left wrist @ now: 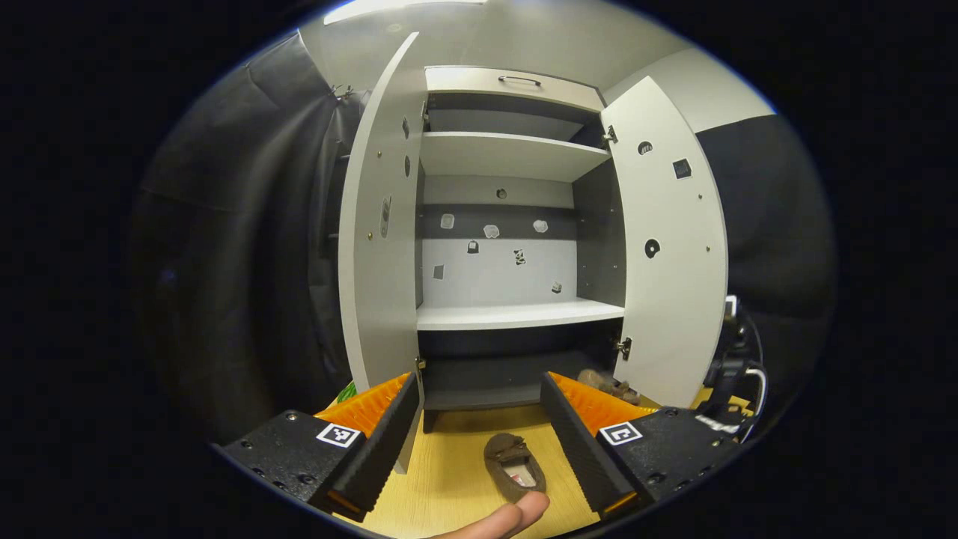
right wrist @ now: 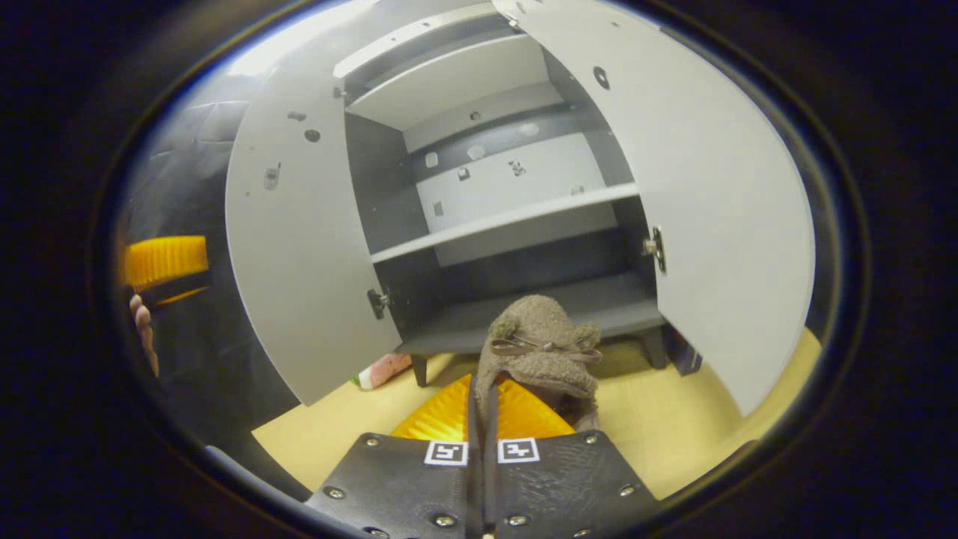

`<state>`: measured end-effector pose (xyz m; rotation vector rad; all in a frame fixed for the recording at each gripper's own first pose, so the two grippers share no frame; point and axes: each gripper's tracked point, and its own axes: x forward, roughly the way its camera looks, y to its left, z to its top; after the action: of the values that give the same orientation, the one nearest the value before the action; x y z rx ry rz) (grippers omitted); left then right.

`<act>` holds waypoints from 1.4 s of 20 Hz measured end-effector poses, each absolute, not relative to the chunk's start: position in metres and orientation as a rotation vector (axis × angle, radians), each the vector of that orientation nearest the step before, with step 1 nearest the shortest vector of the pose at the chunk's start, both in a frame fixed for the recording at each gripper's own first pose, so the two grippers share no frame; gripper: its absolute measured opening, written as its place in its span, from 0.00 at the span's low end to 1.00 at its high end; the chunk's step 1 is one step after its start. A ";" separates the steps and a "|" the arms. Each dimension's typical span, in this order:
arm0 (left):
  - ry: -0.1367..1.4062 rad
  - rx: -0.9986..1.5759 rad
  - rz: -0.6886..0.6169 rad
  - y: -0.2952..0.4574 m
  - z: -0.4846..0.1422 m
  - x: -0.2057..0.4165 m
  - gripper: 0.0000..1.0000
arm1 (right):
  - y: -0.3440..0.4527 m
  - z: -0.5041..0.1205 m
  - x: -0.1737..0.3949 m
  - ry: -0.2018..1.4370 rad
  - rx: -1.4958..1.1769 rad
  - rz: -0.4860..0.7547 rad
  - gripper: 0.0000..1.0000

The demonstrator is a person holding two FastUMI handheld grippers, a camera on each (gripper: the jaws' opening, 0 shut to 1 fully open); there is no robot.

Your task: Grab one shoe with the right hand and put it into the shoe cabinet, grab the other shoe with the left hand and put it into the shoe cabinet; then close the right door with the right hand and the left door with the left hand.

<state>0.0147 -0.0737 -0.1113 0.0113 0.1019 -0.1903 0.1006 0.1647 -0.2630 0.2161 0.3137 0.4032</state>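
Shoe cabinet [left wrist: 516, 224]: white carcass, dark interior panels, both doors swung wide. Left door [left wrist: 378, 224] and right door [left wrist: 666, 247] stand edge-on to either side, leaving the whole front open. White shelves cross at upper and middle height; the dark bottom compartment [right wrist: 524, 311] sits just above the floor on short legs.

Shoe, first [right wrist: 542, 348]: brown, fuzzy, bow on top. Clamped by its edge in the right gripper [right wrist: 483, 408], whose jaws are pressed nearly together on it. It hangs before the bottom compartment's front edge, between the doors, outside the cabinet.

Shoe, second [left wrist: 515, 468]: brown slipper, lying opening-up on the light wooden floor [left wrist: 449, 471] before the cabinet, between the fingers of the left gripper [left wrist: 479, 430] but below them, untouched. Jaws spread wide, holding nothing.

Fingertip [left wrist: 516, 516]: at the lower edge of the left gripper view.
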 end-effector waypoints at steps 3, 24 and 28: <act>0.077 0.009 -0.190 -0.079 -0.104 0.022 1.00 | 0.164 -0.207 0.123 0.247 0.164 0.386 0.01; 0.057 -0.052 -0.167 -0.063 -0.115 0.053 0.99 | 0.207 -0.132 0.450 0.357 -0.028 0.303 0.02; 0.071 -0.025 -0.173 -0.070 -0.120 0.050 0.99 | 0.202 -0.148 0.465 0.383 -0.067 0.289 0.02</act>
<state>0.0500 -0.0702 -0.1200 -0.0250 0.0713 -0.1727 0.4646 0.2017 -0.1485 -0.0672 0.3833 0.2891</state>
